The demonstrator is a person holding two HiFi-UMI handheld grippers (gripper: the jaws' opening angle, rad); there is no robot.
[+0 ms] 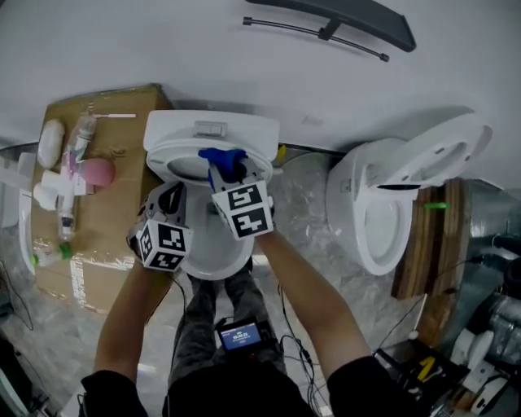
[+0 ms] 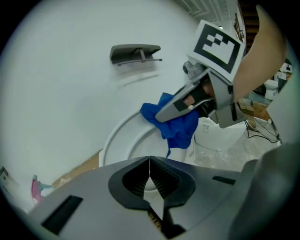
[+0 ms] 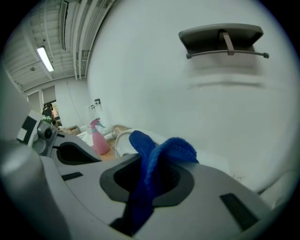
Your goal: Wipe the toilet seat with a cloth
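- Left gripper [image 2: 150,174]: jaws fully together, nothing between them. In the head view it sits over the left side of the toilet seat [image 1: 213,265]; I can't tell whether it touches.
- Right gripper [image 3: 152,180]: jaws clamped on the blue cloth [image 3: 159,154]. The cloth bunches up above the jaws and a tail hangs down through them.
- Head view: the right gripper and cloth are at the rear edge of the seat, just in front of the tank [image 1: 212,129]. The two grippers are close together, left one nearer the front.
- Left gripper view: the cloth dangles from the right gripper over the seat ring; contact with the seat is unclear.
- Cardboard box [image 1: 114,228] to the left of the toilet, carrying a pink spray bottle [image 1: 96,173] and other bottles.
- Second toilet [image 1: 378,204] to the right, lid up, well apart.
- Dark bracket [image 1: 342,20] on the wall above.
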